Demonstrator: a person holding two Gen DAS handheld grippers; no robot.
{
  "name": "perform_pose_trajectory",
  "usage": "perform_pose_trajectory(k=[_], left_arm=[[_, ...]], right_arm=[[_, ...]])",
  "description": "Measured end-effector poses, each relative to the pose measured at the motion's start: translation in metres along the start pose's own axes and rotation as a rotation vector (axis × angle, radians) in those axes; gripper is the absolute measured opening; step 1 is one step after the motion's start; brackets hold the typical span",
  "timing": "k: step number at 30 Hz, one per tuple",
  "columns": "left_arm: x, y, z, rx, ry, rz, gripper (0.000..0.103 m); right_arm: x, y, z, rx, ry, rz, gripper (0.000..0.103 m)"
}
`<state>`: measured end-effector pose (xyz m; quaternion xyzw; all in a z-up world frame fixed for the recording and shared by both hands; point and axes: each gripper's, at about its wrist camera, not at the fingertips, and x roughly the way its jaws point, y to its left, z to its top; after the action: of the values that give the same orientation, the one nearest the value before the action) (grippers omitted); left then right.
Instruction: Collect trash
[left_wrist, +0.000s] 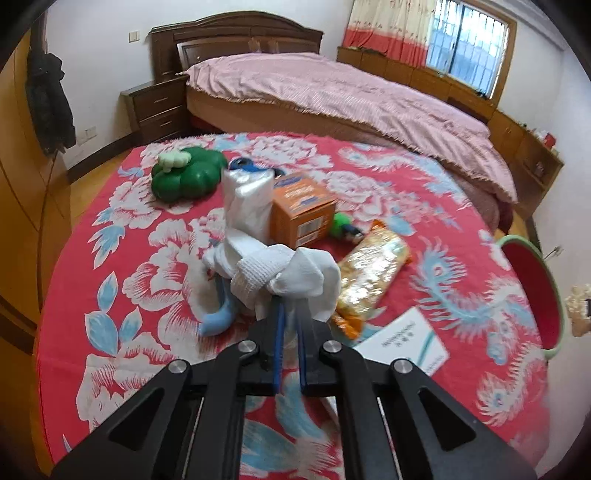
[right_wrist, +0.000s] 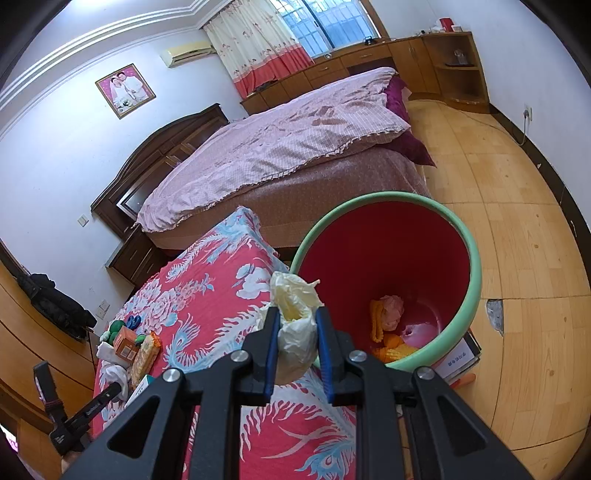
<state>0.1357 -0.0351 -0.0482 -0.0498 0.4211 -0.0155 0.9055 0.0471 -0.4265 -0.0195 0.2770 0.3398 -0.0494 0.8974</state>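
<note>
The left gripper (left_wrist: 290, 306) pinches a white tissue wad (left_wrist: 295, 275) at its tips. The right gripper (right_wrist: 297, 317) clamps a cream wad (right_wrist: 295, 306), the bin (right_wrist: 476, 280) just right of it.

The worktop (left_wrist: 461, 266) is covered by a red floral cloth (left_wrist: 155, 236). On it are seen a green cushion (left_wrist: 188, 177), an orange box (left_wrist: 301, 210), a snack packet (left_wrist: 369, 277) and a white card (left_wrist: 404, 341).

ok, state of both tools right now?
Left tool: closed on a white tissue wad.
Right tool: closed on a crumpled yellowish bag, beside the bin.
</note>
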Motion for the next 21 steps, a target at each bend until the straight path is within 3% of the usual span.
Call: perform_pose_trajectory(k=[8,15,21], left_arm=[[-0.037,-0.025,0.014,0.023,-0.079,-0.093,0.005],[-0.043,-0.067,0.018,0.068,-0.057,-0.228,0.005],[-0.035,-0.126,0.022,0.164,-0.026,-0.337,0.005]], right_arm=[[-0.006,-0.003,0.001,0.009,-0.016,0.003,0.021],[-0.009,-0.012,0.004,0.031,-0.025,-0.012,0.021],[-0.003,-0.026,0.008,0.063,-0.022,-0.031,0.022]])
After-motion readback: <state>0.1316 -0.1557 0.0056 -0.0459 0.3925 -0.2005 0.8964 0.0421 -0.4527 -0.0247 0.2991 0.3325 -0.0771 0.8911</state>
